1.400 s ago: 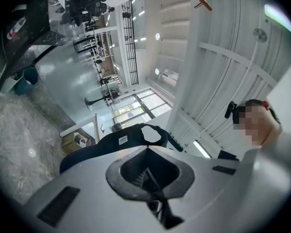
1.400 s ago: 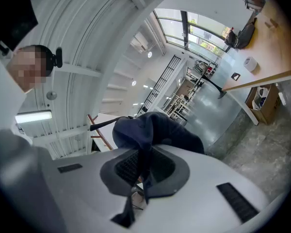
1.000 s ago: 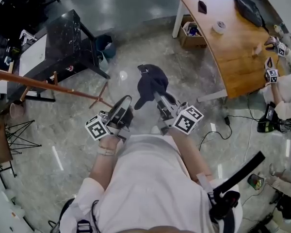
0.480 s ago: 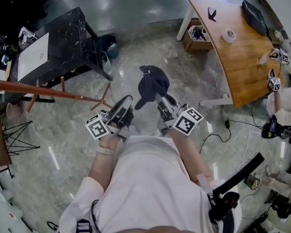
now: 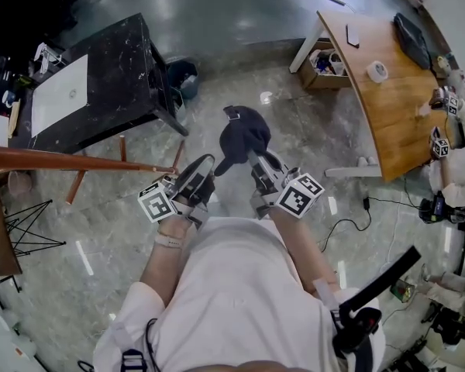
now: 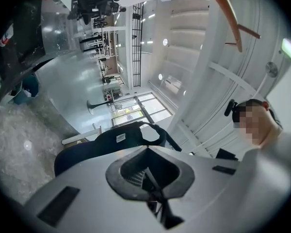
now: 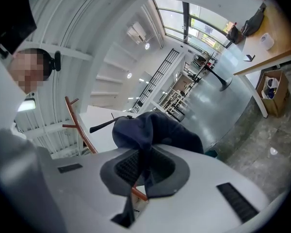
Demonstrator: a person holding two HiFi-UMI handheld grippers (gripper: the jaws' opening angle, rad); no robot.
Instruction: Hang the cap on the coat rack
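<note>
The rack (image 5: 70, 162) had swung level across the head view, its tip now close by the left gripper (image 5: 198, 173), and the table (image 5: 101, 84) had drifted right (both grippers had hardly shifted). The right gripper (image 7: 142, 165) was clenched on a fold of the dark cap (image 7: 155, 129), held up in front of the person over the floor. The left gripper's jaws were pressed together on nothing.
</note>
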